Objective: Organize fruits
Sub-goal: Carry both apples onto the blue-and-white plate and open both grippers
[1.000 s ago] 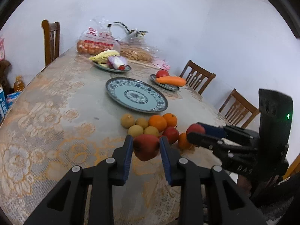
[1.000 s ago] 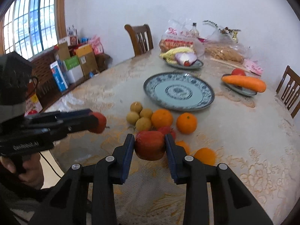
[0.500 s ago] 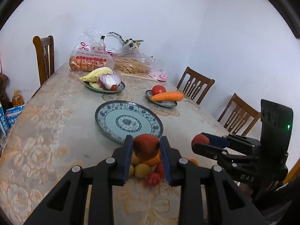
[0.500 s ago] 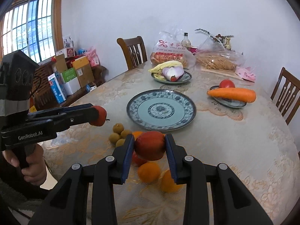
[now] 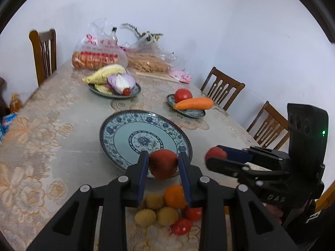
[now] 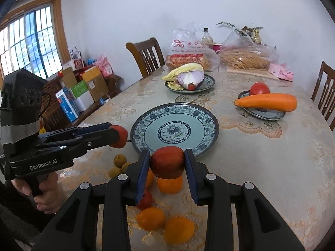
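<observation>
My left fingers (image 5: 142,168) are clamped on a red apple (image 5: 163,164), held in the air over the near rim of the blue patterned plate (image 5: 144,139). My right fingers (image 6: 188,164) pinch a second red apple (image 6: 167,162) the same way, just short of that plate's near edge. Each tool shows in the other's view, side by side. Below them on the bench (image 6: 272,156) lie the loose oranges (image 6: 150,218), small yellow fruits (image 5: 145,217) and little red ones (image 5: 181,226). Farther off, a carrot (image 6: 266,102) and tomato (image 6: 259,89) rest on a small dish.
</observation>
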